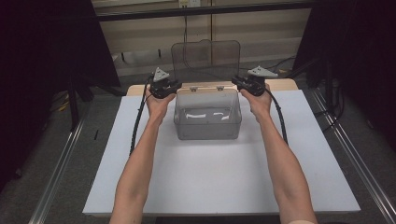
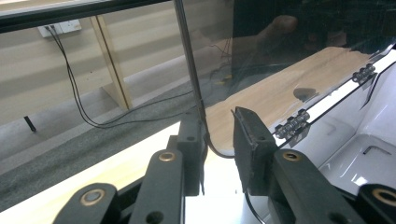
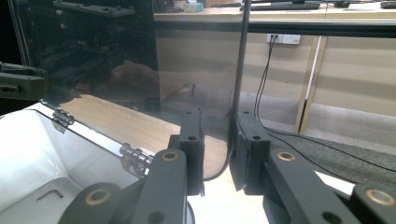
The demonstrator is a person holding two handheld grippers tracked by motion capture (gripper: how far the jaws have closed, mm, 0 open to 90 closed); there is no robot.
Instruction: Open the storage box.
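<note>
A clear plastic box (image 1: 208, 127) stands at the far middle of the white board (image 1: 210, 179), its hinged lid (image 1: 205, 58) raised upright behind it. My left gripper (image 1: 173, 86) is at the lid's lower left corner and my right gripper (image 1: 236, 82) at its lower right corner. In the left gripper view the lid's edge (image 2: 198, 100) lies against one jaw of my left gripper (image 2: 217, 126), with a gap to the other. In the right gripper view the lid's edge (image 3: 236, 93) lies against one jaw of my right gripper (image 3: 219, 121), again with a gap. Both grippers are open.
Small hinges (image 2: 292, 125) join the lid to the box's back rim. The wooden tabletop (image 1: 282, 84) shows behind the board. Metal rails (image 1: 60, 158) run along the floor on both sides, and cables hang from a wall socket (image 2: 60, 29) beyond.
</note>
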